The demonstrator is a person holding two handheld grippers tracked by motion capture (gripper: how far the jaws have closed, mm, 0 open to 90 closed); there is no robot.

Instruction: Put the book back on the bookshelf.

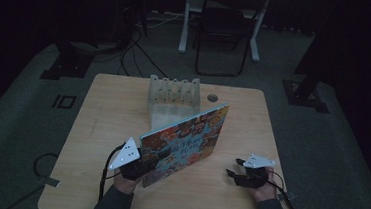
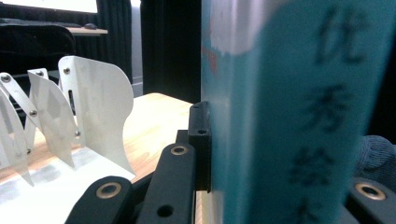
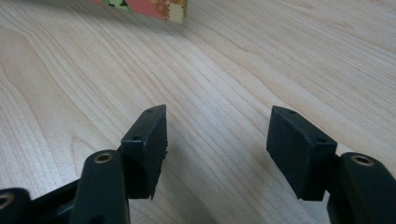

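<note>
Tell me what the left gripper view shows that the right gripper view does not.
Left gripper view alone: the left gripper shut on a teal book at its spine, which bears blurred dark characters; beside it stands a white rack of curved dividers, with a dark room behind.

Right gripper view alone: the right gripper, jaws open with nothing between them, low over bare wood; a patterned corner of the book's cover shows at the top edge.

Both: the wooden table and the book.
</note>
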